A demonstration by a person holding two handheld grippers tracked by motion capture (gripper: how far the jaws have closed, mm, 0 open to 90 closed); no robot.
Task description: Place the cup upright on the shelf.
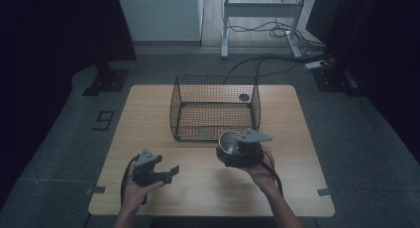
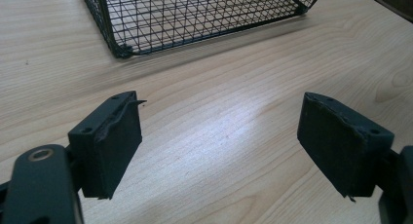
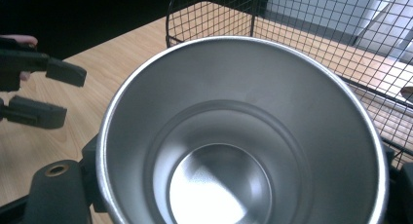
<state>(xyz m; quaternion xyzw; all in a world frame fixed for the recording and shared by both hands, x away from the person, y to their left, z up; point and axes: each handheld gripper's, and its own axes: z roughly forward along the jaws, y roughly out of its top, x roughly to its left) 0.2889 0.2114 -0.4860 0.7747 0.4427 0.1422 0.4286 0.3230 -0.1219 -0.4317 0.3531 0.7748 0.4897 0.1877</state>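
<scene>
right claw [image 1: 236, 151] grips a steel cup [image 1: 229, 141]
the cup sits between its jaws, mouth toward the camera, wire basket [image 1: 215, 108] just beyond. left claw [image 1: 166, 174] gapes wide over the table [image 1: 297, 188], nothing between.

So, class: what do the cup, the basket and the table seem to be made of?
Cup: likely steel, brushed silver finish with soft reflections inside.
Basket: thin black wire, probably coated metal, with see-through grid walls.
Table: pale wood or wood-look laminate, with a visible grain pattern and a smooth sheen.
</scene>
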